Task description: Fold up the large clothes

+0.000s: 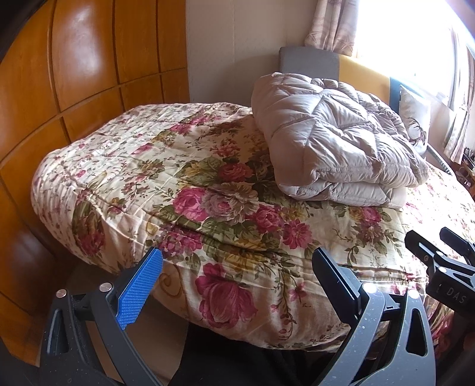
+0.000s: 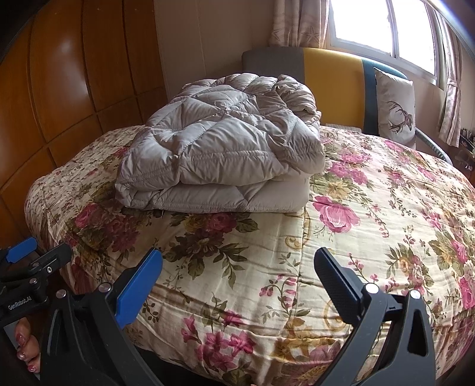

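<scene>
Nearest, left gripper (image 1: 237,258): jaws spread wide, nothing between, one blue ribbed pad (image 1: 139,289) and one black finger, held just above near edge of bed (image 1: 98,166). Right gripper (image 2: 237,259): likewise released, jaws wide apart & empty, poised over bed's near edge; seen also at right margin of left wrist view, w/ left gripper showing at left margin of right wrist view, so both side by side, apart. Lower left of right wrist view: fingers (image 2: 25,341) w/ painted nails wrapped on left gripper's handle. Beyond grippers: floral quilted bedspread (image 1: 207,184), cream ground w/ pink roses & green leaves, covering whole mattress, lightly creased. Mid-bed: large puffy beige-grey down coat (image 2: 219,148), folded into thick stack of layers, resting on bedspread, well clear of both grippers, nearer headboard end than foot. Behind coat: headboard (image 2: 332,86) in grey, yellow & teal panels. Beside it, white cushion (image 2: 396,104) w/ stag print, leaning upright. Left side: glossy wooden wardrobe panels (image 1: 74,68) close along bed. Farthest: bright window (image 2: 386,26) w/ pale patterned curtains (image 2: 297,20).
</scene>
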Available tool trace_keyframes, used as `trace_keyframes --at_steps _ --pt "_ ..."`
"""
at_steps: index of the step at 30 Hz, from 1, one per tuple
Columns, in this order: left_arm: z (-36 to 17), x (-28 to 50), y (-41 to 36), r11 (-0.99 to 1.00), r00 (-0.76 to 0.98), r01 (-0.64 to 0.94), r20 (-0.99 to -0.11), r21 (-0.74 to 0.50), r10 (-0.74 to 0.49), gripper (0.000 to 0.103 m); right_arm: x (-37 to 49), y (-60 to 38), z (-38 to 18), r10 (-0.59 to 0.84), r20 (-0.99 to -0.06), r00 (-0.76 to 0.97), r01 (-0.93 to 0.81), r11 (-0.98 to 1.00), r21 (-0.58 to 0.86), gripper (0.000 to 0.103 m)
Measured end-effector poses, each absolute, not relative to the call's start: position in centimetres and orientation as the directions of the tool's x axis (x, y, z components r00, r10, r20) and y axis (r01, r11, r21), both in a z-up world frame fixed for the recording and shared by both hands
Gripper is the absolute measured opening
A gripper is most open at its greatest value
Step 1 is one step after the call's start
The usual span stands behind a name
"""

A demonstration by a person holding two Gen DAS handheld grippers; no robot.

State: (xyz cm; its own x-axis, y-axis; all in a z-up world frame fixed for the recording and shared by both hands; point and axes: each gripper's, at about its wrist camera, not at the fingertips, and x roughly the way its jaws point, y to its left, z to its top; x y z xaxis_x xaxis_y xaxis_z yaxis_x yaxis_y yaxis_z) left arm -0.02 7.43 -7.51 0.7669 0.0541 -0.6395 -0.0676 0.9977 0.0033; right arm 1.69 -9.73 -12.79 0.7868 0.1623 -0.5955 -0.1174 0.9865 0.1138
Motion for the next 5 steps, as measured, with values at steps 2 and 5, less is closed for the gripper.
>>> trace_keyframes --at_steps 2,5 --pt "-7.59 0.0 7.39 0.998 0.764 -0.069 -0.643 0.002 0.054 0.1 1.7 -9.82 -12.83 0.164 -0.598 0.785 -0.118 0.986 0.116 0.101" --pt "-7.8 0.1 7.32 0.998 0.756 -0.068 -0.653 0.001 0.052 0.1 1.89 -9.91 -12.93 0.166 -0.602 0.781 -0.117 0.986 0.12 0.101"
